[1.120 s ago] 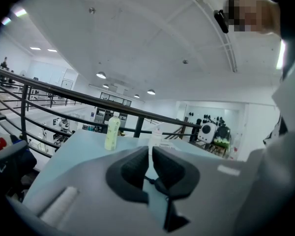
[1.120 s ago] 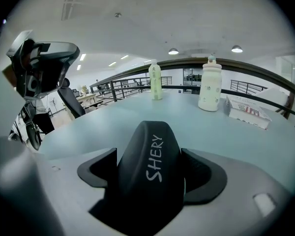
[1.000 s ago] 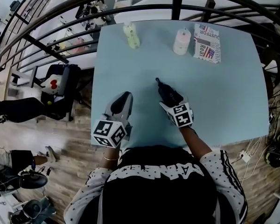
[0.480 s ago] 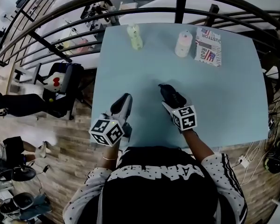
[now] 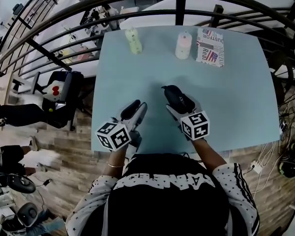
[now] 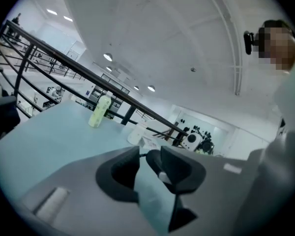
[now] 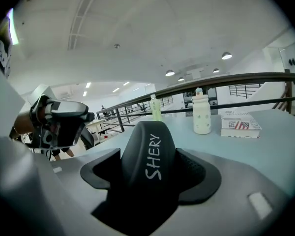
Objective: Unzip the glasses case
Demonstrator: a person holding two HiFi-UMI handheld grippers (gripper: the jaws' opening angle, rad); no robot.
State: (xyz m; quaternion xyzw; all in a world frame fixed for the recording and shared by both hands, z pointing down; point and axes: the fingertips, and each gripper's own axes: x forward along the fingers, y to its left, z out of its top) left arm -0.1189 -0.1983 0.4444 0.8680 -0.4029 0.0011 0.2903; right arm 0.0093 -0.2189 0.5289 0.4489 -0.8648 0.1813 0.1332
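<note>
Head view: the right gripper (image 5: pixel 181 103) is clamped on the black glasses case (image 5: pixel 171 93), whose free end sticks out past the jaws above the pale blue table (image 5: pixel 236 82). The left gripper (image 5: pixel 139 107) hangs just beside it, apart from the case. A green bottle (image 5: pixel 133 41), a white bottle (image 5: pixel 183 45) and a printed packet (image 5: pixel 210 47) stand along the far edge, well apart from the work.

Left gripper view: its jaws stand slightly apart with only bare table showing through the gap, so this gripper holds nothing. The case is not in this picture, which the head view alone would not tell.

Right gripper view: the jaws have just been closing and both pads now press the sides of the case, its lettered end rising between them. This view confirms the grip; the head view only suggests it.

No view shows the zip pull clearly. To do the step well, I judge the right clamp should stay firm and steady while the left gripper comes to the free end, finds the pull, pinches it squarely and draws it along the seam without twisting the case loose
</note>
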